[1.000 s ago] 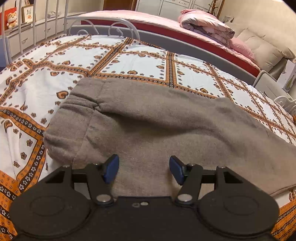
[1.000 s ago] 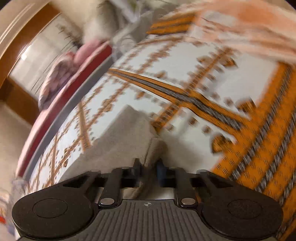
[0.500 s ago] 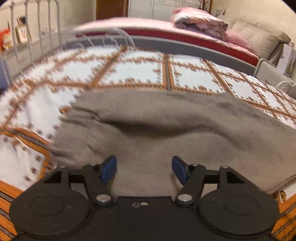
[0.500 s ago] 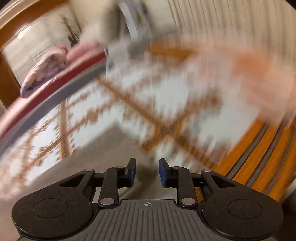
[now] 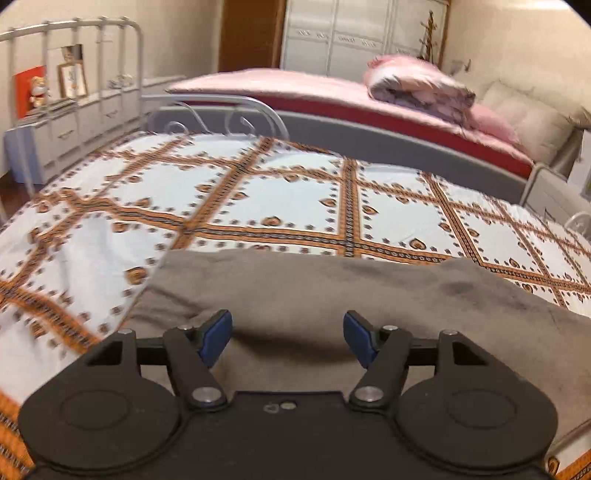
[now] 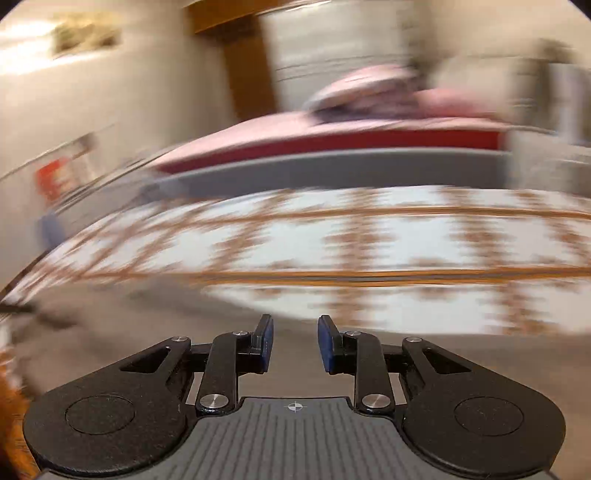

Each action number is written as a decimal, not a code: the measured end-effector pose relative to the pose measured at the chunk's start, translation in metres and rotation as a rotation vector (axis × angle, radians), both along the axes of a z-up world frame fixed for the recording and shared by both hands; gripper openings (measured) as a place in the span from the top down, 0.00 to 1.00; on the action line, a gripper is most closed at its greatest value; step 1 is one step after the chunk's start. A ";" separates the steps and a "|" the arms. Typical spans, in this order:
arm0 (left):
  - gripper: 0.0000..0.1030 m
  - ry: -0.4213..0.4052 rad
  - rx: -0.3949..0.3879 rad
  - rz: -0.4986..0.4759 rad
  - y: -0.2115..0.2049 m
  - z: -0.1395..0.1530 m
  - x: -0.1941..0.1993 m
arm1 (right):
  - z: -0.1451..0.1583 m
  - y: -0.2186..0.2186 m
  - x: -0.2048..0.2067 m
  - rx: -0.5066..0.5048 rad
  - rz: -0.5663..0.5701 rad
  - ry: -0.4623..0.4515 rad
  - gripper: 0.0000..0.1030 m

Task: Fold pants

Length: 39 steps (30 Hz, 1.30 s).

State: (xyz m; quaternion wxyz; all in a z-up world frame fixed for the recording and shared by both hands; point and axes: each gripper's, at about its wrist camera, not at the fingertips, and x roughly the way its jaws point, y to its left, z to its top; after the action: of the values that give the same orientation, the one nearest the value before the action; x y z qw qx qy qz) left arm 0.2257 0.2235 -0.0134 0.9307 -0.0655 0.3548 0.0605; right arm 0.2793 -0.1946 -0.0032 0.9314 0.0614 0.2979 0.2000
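Right gripper [image 6: 295, 345] released pants [image 5: 332, 295] a second earlier (hem dropped, frame bottom); left gripper [image 5: 287, 341] spread, empty; regrasp needed.

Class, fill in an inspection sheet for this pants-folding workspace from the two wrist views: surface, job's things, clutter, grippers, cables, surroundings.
Surface: bed with orange-patterned bedspread, lying flat.
Job's things: grey-brown pants spread across the near side of the bedspread; a soft crease between the left gripper's fingers.
Clutter: nothing seen on the bedspread besides the pants.
Grippers: left gripper open wide over the pants, holding nothing; right gripper open, nothing between its pads; that view is motion-blurred.
Cables: nothing seen.
Surroundings: second bed with rolled pink quilt, white metal bed frame, white wardrobe, drawers.
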 end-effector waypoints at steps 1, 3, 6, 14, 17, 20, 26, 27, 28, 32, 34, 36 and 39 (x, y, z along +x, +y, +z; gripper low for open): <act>0.43 0.010 0.013 -0.009 -0.003 -0.003 0.008 | -0.003 0.034 0.009 -0.010 0.065 0.008 0.74; 0.41 0.057 0.067 -0.014 -0.005 -0.015 0.023 | -0.010 0.085 0.019 -0.035 0.152 0.012 0.74; 0.35 0.121 0.139 -0.047 -0.005 -0.039 0.033 | -0.032 0.143 0.035 -0.105 0.263 0.041 0.73; 0.49 -0.010 0.200 -0.009 0.013 -0.013 0.019 | -0.041 0.160 0.051 -0.189 0.257 -0.023 0.72; 0.48 0.013 0.147 -0.022 0.012 -0.016 0.030 | -0.038 0.174 0.067 -0.158 0.261 -0.023 0.72; 0.42 0.067 0.207 -0.069 0.002 -0.029 0.047 | -0.045 0.210 0.083 -0.198 0.305 -0.018 0.72; 0.43 0.058 0.221 -0.080 0.009 -0.031 0.054 | -0.053 0.236 0.112 -0.343 0.282 0.023 0.62; 0.43 0.047 0.231 -0.068 0.012 -0.027 0.051 | -0.044 0.227 0.113 -0.291 0.275 0.004 0.62; 0.43 0.037 0.238 -0.047 0.017 -0.024 0.049 | -0.037 0.218 0.116 -0.251 0.257 -0.016 0.62; 0.41 0.033 0.174 0.031 0.046 -0.025 0.046 | -0.040 0.194 0.141 -0.161 0.196 0.032 0.61; 0.36 0.033 0.089 0.053 0.062 -0.029 0.047 | -0.045 0.189 0.151 -0.142 0.196 0.052 0.61; 0.35 0.044 0.025 0.058 0.071 -0.035 0.050 | -0.049 0.191 0.158 -0.131 0.234 0.079 0.61; 0.33 0.063 -0.015 0.043 0.074 -0.045 0.055 | -0.059 0.197 0.163 -0.139 0.296 0.099 0.61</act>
State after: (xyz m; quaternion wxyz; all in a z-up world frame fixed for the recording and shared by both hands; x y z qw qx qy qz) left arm 0.2804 0.2972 -0.0582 0.9170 -0.0780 0.3829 0.0801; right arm 0.4425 0.0023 -0.0624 0.8780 -0.0381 0.3622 0.3106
